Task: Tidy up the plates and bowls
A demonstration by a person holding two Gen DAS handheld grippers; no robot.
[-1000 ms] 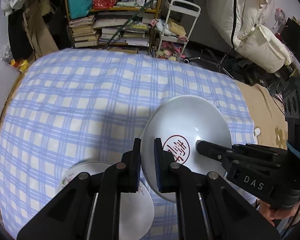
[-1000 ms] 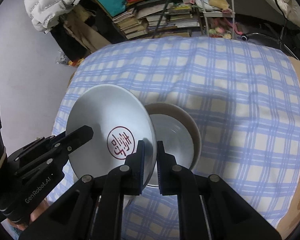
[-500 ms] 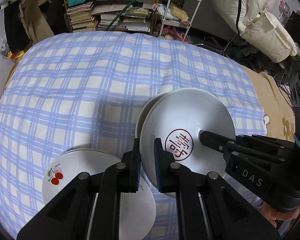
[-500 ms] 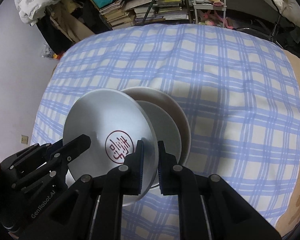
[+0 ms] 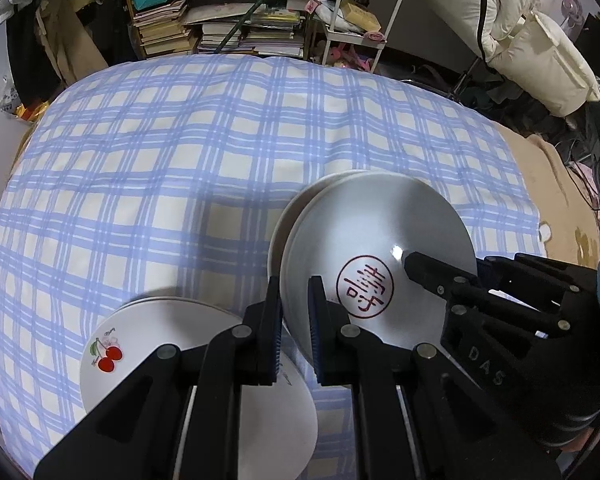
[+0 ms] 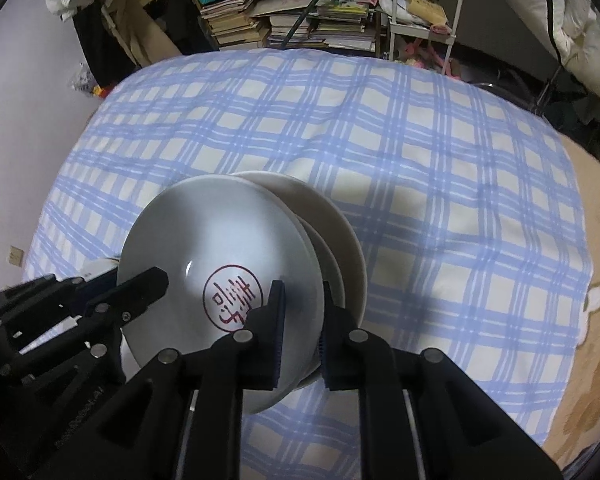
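Here both hand-held grippers, left (image 5: 294,312) and "DAS"-marked right (image 6: 302,316), pinch the red-sealed bowl (image 5: 380,248).

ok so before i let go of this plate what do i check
1. left gripper grips the red-seal plate by its rim: ok
2. right gripper is on the opposite rim: ok
3. red-seal plate is centred over the lower dish: not ok, the dish's rim shows on one side
4. red-seal plate is seated flat: cannot tell
5. cherry plate is apart from the stack: cannot tell, the left gripper hides the gap
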